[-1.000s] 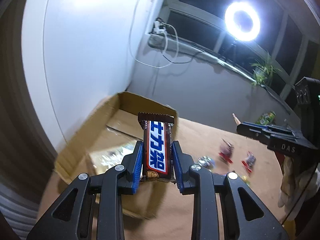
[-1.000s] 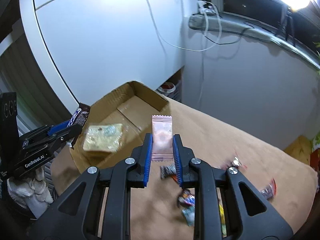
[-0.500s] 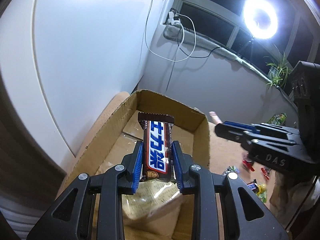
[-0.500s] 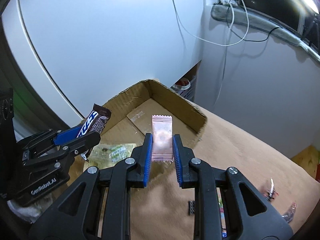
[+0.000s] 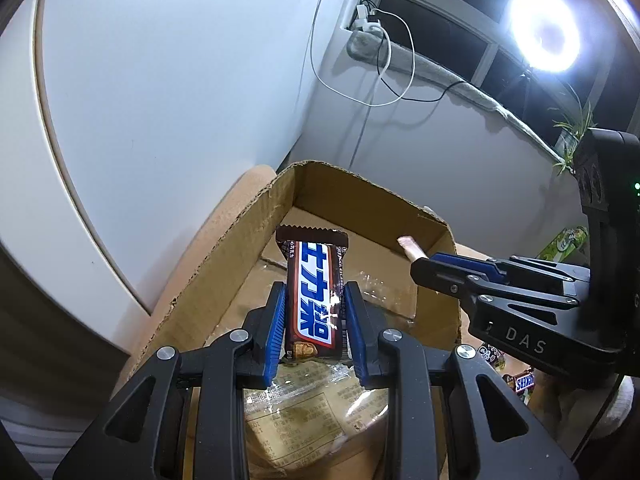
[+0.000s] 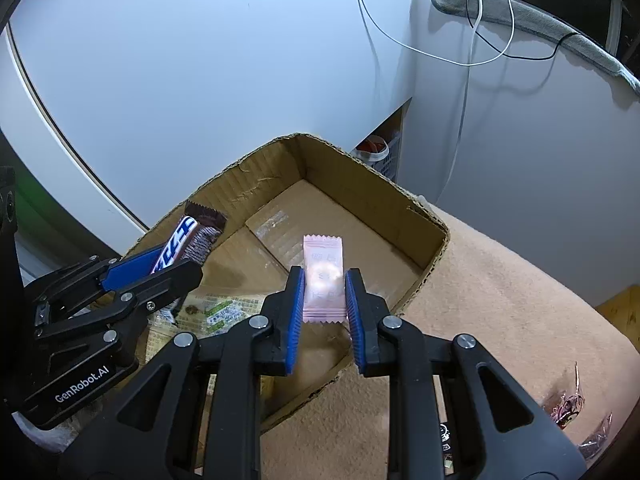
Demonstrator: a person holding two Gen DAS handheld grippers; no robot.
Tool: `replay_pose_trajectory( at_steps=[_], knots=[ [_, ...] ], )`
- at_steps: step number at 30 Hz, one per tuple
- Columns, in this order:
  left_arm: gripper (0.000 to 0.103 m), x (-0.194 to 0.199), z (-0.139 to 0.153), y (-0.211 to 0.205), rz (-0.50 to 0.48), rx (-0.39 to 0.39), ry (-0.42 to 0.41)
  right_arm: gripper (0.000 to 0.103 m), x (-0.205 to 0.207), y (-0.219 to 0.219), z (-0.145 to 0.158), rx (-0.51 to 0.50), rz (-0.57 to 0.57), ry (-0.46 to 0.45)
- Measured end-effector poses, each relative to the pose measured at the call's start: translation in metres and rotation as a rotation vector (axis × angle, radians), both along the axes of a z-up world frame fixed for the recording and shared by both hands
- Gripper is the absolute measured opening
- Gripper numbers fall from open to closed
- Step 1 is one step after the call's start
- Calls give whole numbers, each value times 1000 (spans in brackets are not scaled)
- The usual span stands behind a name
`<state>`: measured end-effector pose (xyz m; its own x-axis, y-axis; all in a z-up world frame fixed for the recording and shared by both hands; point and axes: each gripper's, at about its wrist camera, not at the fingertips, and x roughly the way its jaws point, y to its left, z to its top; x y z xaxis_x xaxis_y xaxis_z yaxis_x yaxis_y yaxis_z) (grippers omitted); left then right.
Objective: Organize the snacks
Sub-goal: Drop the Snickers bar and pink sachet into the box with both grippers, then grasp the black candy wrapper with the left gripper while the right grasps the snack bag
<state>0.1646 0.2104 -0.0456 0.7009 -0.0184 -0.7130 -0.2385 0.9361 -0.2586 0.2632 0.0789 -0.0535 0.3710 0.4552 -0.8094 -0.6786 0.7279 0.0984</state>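
Left gripper (image 5: 314, 320): jaws clamped on a Snickers bar (image 5: 314, 292), brown wrapper with a blue-and-white label, held upright by its long sides, crimped top end sticking out past the fingertips. Bar is held over the open cardboard box (image 5: 248, 248), near the box's left wall as seen from the left wrist.

Right gripper (image 6: 323, 300): jaws clamped on a small pink candy packet (image 6: 322, 278), gripped by both side edges, upper half clear of the pads. Packet is held above the box interior, near the box's front right wall (image 6: 424, 276).

From the right wrist view the left gripper (image 6: 160, 266) is seen at the left, over the box's left side, bar (image 6: 188, 236) tilted up and to the right. From the left wrist view the right gripper (image 5: 424, 266) is seen at the right, pink packet tip (image 5: 409, 247) poking out over the box's right wall.

Already lying in the box: a clear-wrapped snack pack (image 5: 316, 408) with printed text, on the box floor directly under the left gripper.

Box sits on a counter covered in tan cloth (image 6: 500, 320). Loose wrapped candies (image 6: 566, 408) are left on the cloth at the right, well apart from the box.
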Motion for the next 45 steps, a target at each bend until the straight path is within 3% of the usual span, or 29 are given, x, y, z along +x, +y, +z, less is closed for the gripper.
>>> replay_pose_trajectory(
  at_steps=[4, 10, 16, 25, 33, 37, 41, 45],
  knots=[
    [39, 0, 6, -1, 13, 6, -9, 46, -7, -6, 11, 10, -1, -26],
    [39, -15, 26, -8, 16, 7, -61, 46, -20, -32, 37, 48, -8, -55],
    [39, -38, 47, -32, -22, 4, -129, 47, -36, -87, 66, 75, -42, -94],
    [39, -50, 58, -78, -137, -14, -172, 47, -52, -182, 82, 59, -145, -141],
    [39, -47, 42, -131, -255, -10, -136, 48, -52, -272, 77, 46, -283, -114],
    [39, -42, 30, -151, -295, -15, -113, 63, -50, -308, 67, 43, -336, -95],
    [39, -38, 20, -170, -328, -20, -93, 67, -45, -328, 51, 40, -367, -48],
    [39, -28, 7, -185, -350, 29, -67, 72, -39, -341, 31, 49, -390, 18]
  ],
)
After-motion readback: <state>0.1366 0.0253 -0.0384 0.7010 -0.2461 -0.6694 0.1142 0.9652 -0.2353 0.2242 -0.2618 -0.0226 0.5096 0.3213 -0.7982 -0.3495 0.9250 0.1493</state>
